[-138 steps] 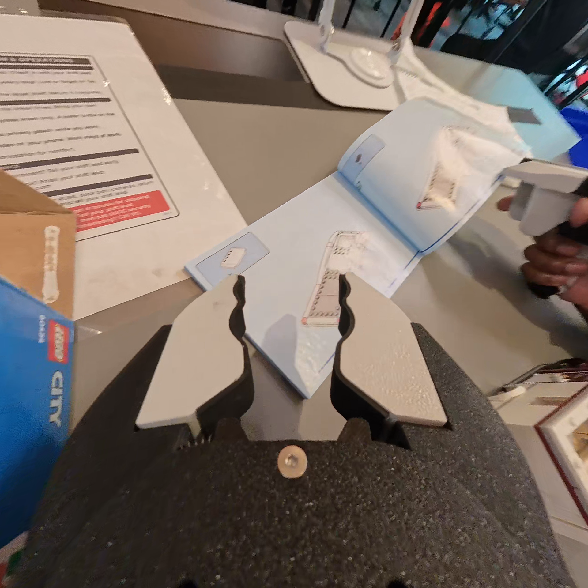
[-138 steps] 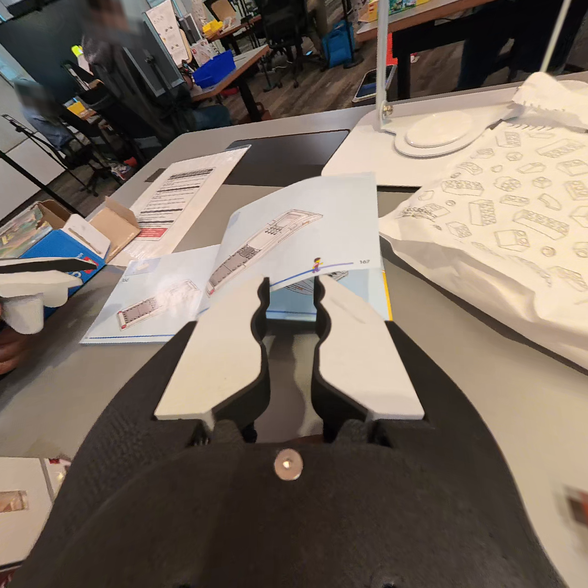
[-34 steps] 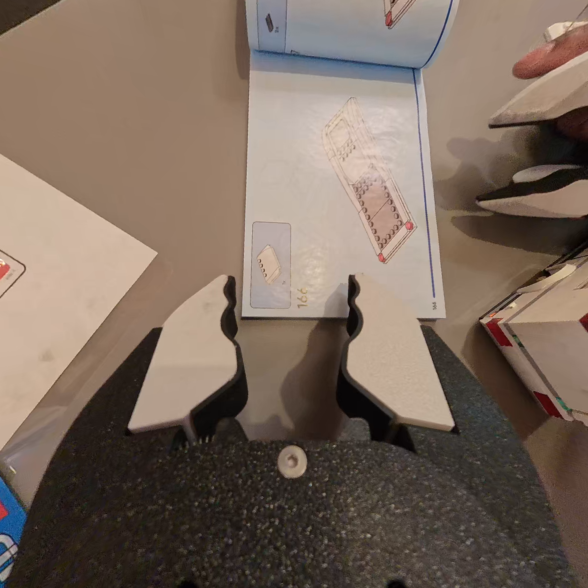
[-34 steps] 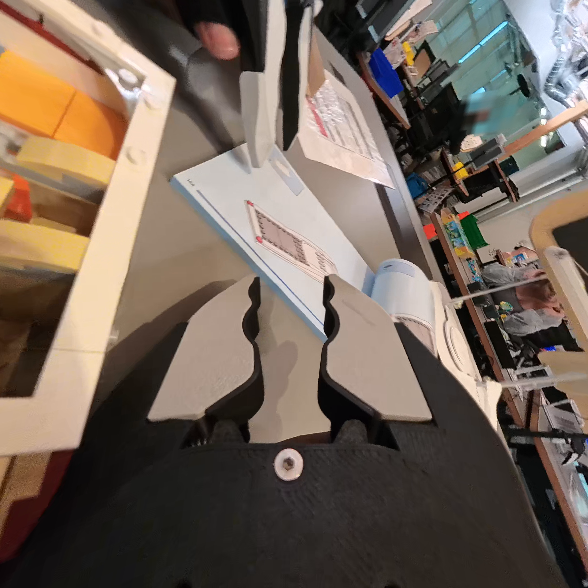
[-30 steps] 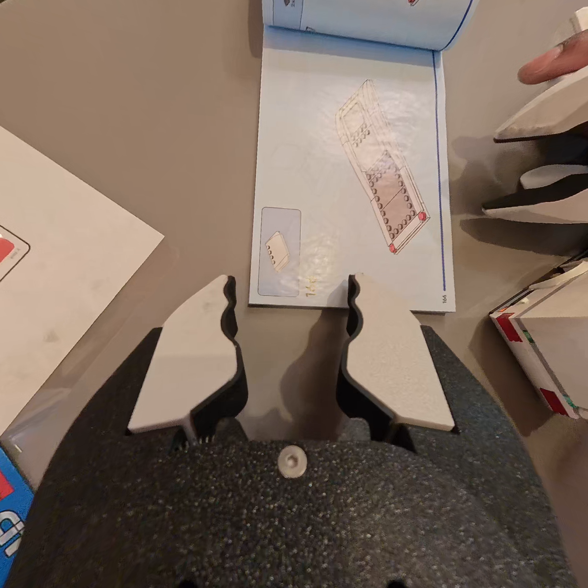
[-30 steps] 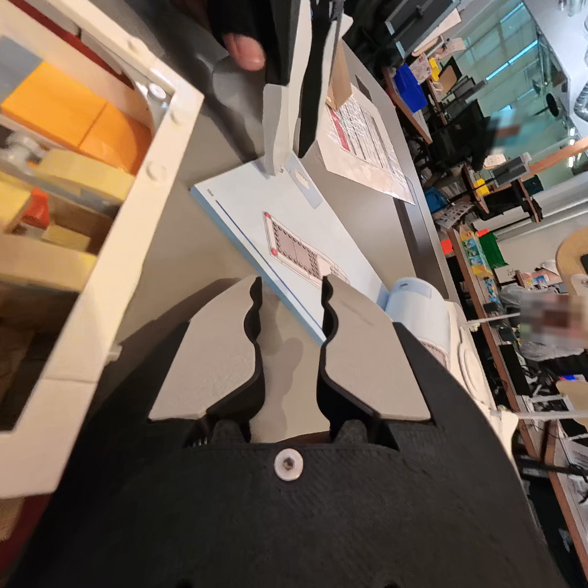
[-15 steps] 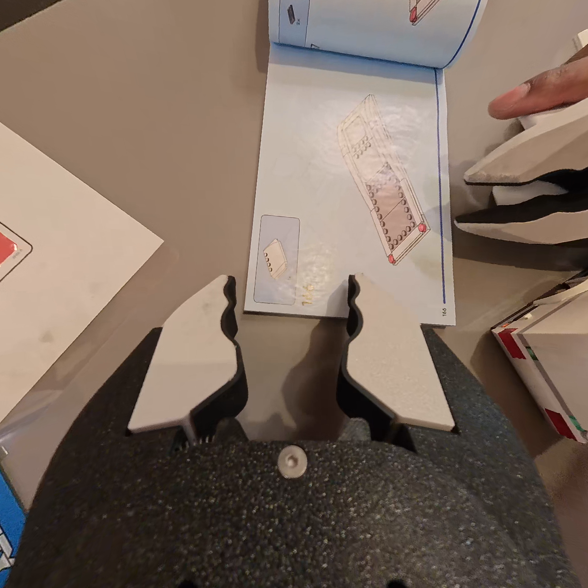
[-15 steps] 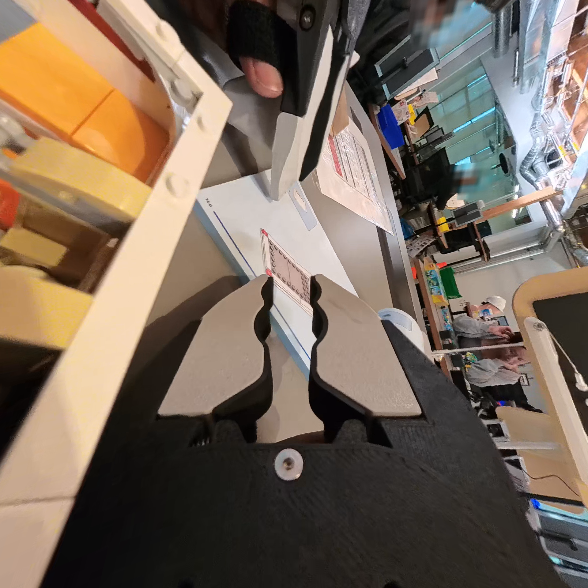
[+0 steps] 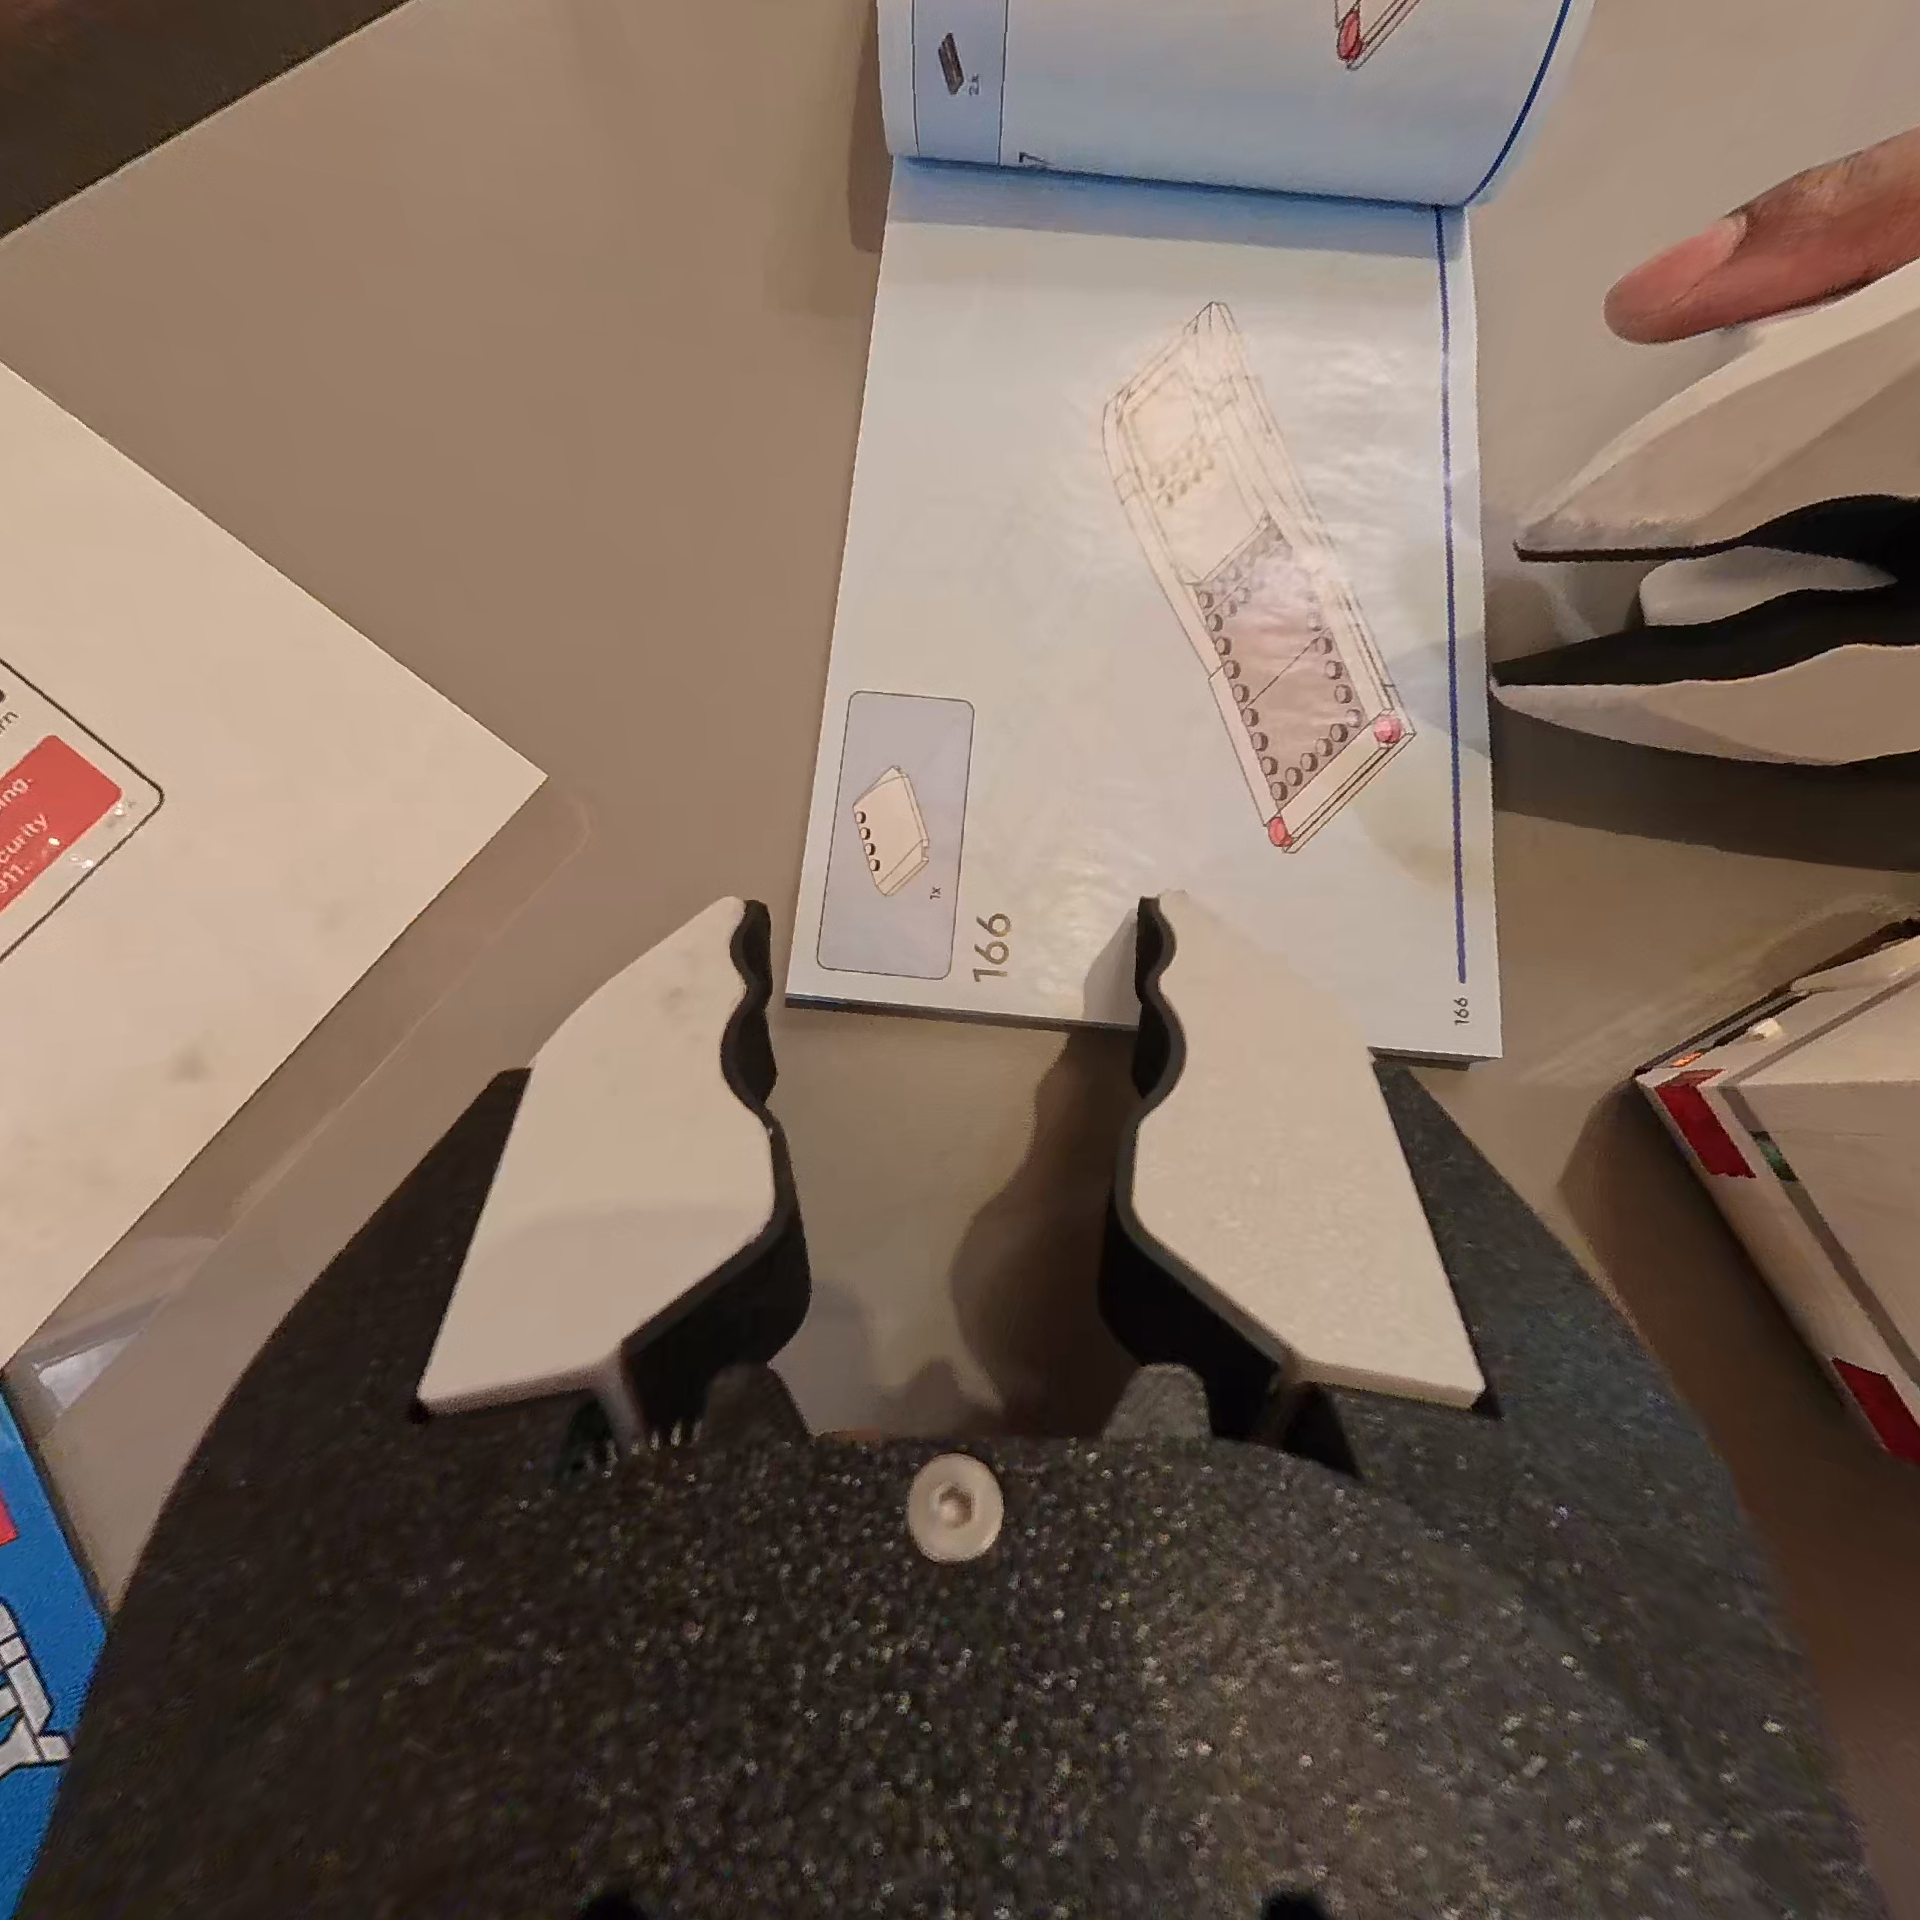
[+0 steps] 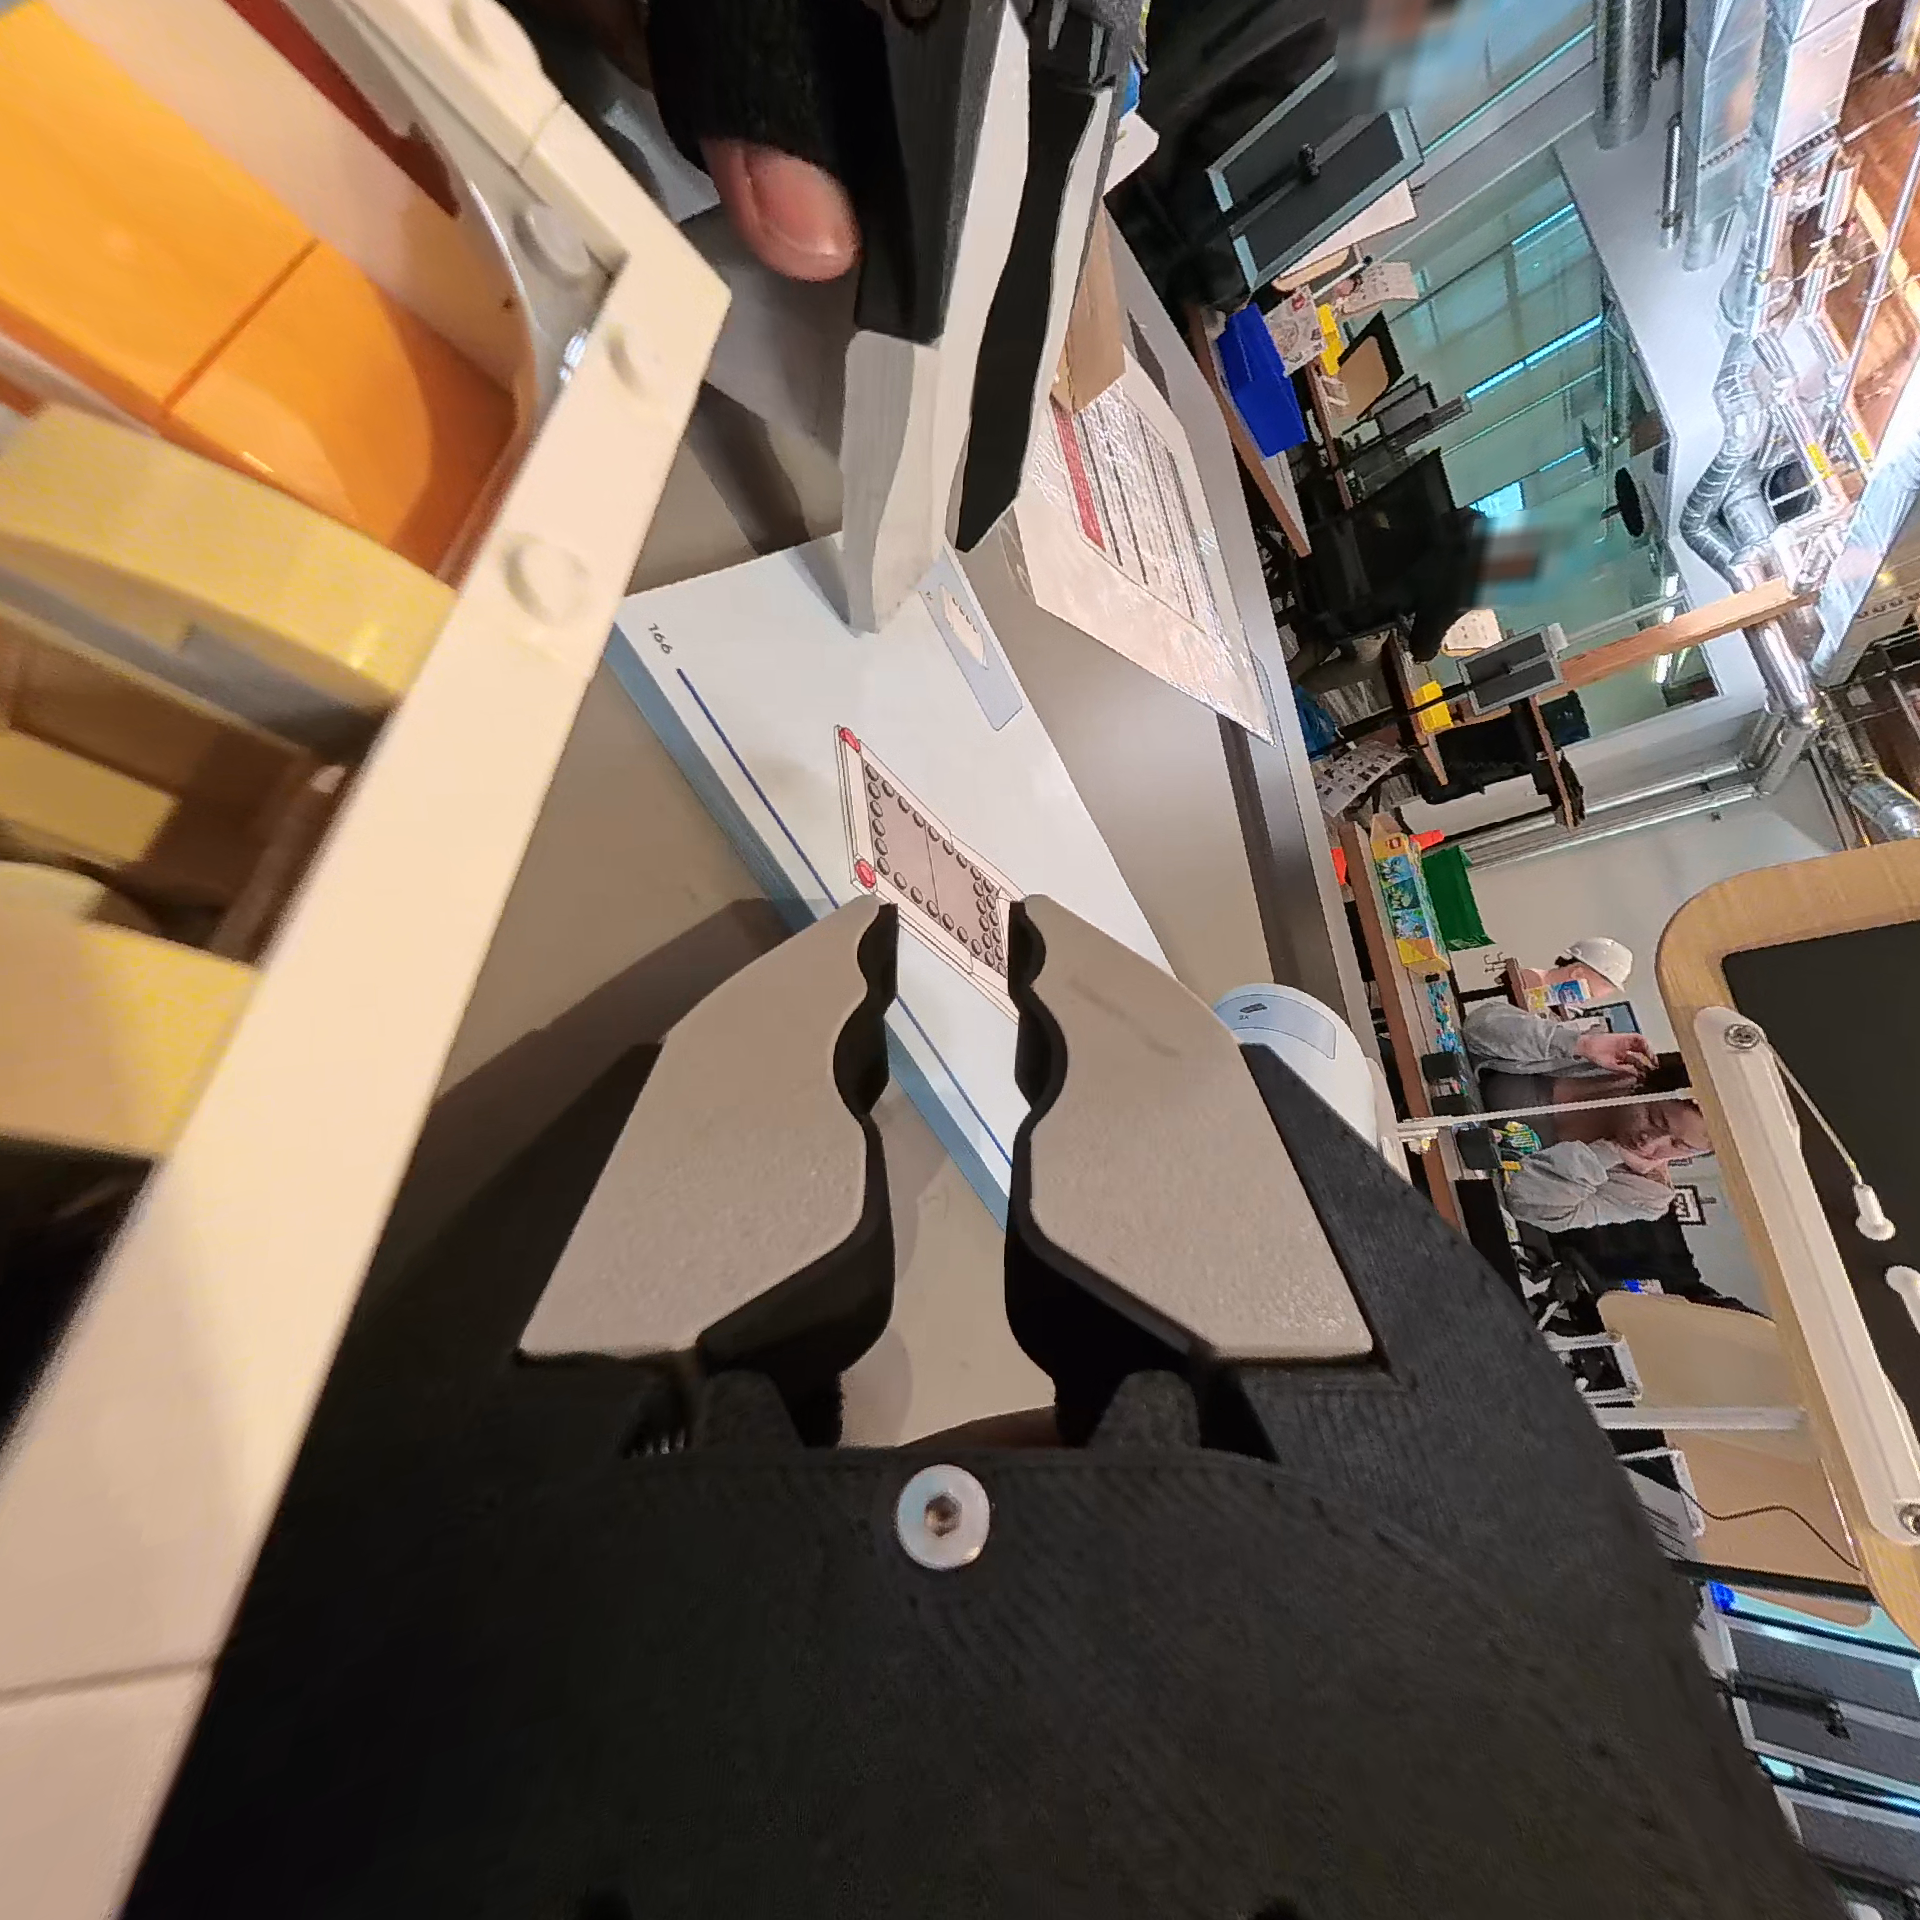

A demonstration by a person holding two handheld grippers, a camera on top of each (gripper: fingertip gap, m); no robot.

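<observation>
- Two grippers are at work over one grey table [image 9: 582, 343], each held in a person's hand.
- The left gripper [image 9: 956, 914] hangs wide open just above the near edge of the booklet, holding nothing; one finger [image 9: 1226, 1039] overlaps the bottom of the page and the other sits off its left corner. From the right wrist view its tip seems to rest on the page, though I cannot tell for sure.
- The right gripper [image 10: 951, 914] is turned on its side at the booklet's right edge, its two fingers close together with a narrow slit between them and nothing in it. A bare fingertip [image 9: 1766, 265] lies along its top.
- One booklet [image 9: 1039, 582] lies open on the table, pale blue pages, its far leaf curled up and over. The flat page shows one drawing of a long studded plate with two red dots, one small boxed drawing of a single part, and printed page numbers in two spots.
- One laminated white sheet [image 9: 208, 831] lies to the left, with lines of print and one red block.
- One blue printed box [image 9: 31, 1621] peeks in at the lower left corner.
- One white brick-built model [image 10: 343, 935] with red trim stands just right of the booklet; inside it show orange and pale yellow blocks.
- Other tables, shelves and seated people fill the room behind.
</observation>
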